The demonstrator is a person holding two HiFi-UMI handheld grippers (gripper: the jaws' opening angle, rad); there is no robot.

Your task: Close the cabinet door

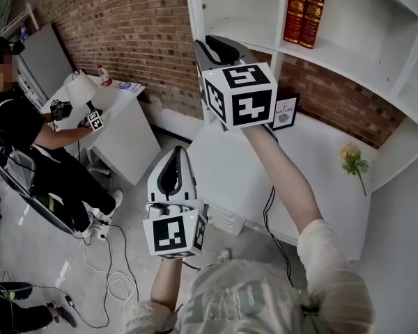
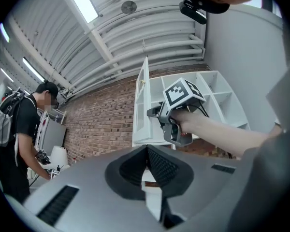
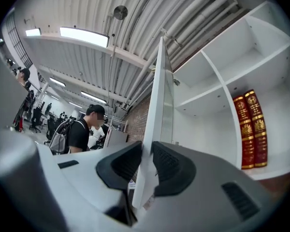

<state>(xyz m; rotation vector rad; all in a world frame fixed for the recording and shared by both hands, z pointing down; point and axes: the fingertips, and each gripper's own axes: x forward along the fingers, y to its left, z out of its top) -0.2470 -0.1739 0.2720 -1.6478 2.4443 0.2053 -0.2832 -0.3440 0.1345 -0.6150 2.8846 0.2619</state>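
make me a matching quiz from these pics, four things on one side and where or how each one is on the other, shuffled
Things:
1. cabinet door
2. red books
3. yellow flower
4. left tongs

Place or state:
A. on the white counter, near its right end
B. shut, with nothing between them
C. edge-on, clamped in the right tongs
D. standing upright on a shelf

Pairs: 1-C, 2-D, 3-A, 4-B
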